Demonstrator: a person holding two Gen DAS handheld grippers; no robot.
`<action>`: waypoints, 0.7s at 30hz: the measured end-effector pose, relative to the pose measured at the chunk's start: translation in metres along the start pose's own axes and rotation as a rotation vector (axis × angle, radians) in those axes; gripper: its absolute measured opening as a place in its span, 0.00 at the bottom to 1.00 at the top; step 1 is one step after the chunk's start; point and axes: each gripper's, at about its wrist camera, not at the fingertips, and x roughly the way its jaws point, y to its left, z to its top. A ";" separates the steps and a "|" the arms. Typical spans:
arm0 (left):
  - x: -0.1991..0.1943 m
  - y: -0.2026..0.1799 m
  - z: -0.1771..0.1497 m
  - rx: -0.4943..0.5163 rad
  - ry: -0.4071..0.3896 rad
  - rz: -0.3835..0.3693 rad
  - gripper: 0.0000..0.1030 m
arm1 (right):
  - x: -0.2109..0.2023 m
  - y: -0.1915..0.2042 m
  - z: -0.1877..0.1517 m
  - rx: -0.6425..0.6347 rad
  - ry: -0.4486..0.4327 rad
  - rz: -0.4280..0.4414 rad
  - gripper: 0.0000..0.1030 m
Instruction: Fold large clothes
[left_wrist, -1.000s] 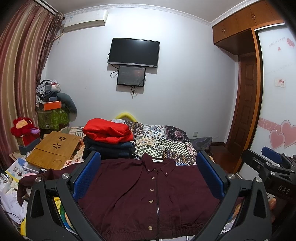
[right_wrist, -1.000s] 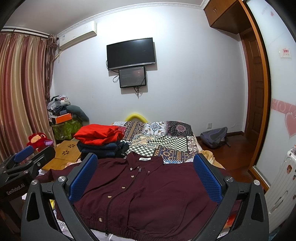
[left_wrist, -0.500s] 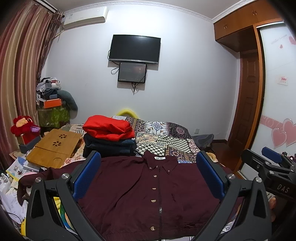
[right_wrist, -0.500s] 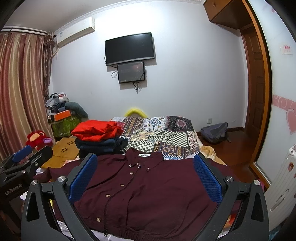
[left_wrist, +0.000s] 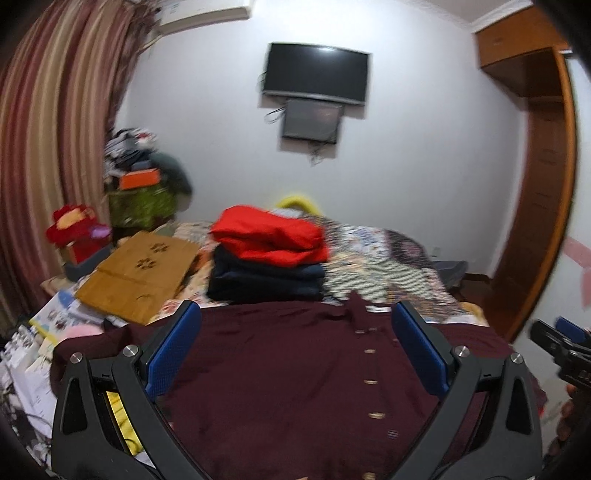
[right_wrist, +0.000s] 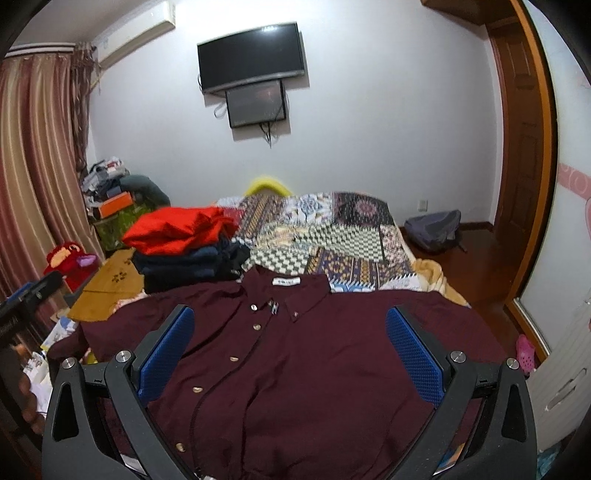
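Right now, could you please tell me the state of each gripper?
Left gripper: open, holding nothing, above the maroon shirt.
Right gripper: open, holding nothing, above the same shirt.

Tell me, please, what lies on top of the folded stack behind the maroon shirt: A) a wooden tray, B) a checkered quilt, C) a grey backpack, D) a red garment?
D: a red garment tops the dark folded clothes just beyond the maroon shirt in both views.

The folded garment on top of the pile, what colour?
Bright red, clearest in the right wrist view.
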 end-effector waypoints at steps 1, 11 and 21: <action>0.007 0.010 0.000 -0.015 0.007 0.029 1.00 | 0.004 -0.002 0.000 0.003 0.012 -0.001 1.00; 0.094 0.149 -0.023 -0.284 0.250 0.204 1.00 | 0.064 -0.018 0.005 0.091 0.186 -0.006 1.00; 0.148 0.284 -0.084 -0.750 0.414 0.156 1.00 | 0.121 -0.023 0.007 0.139 0.324 -0.049 1.00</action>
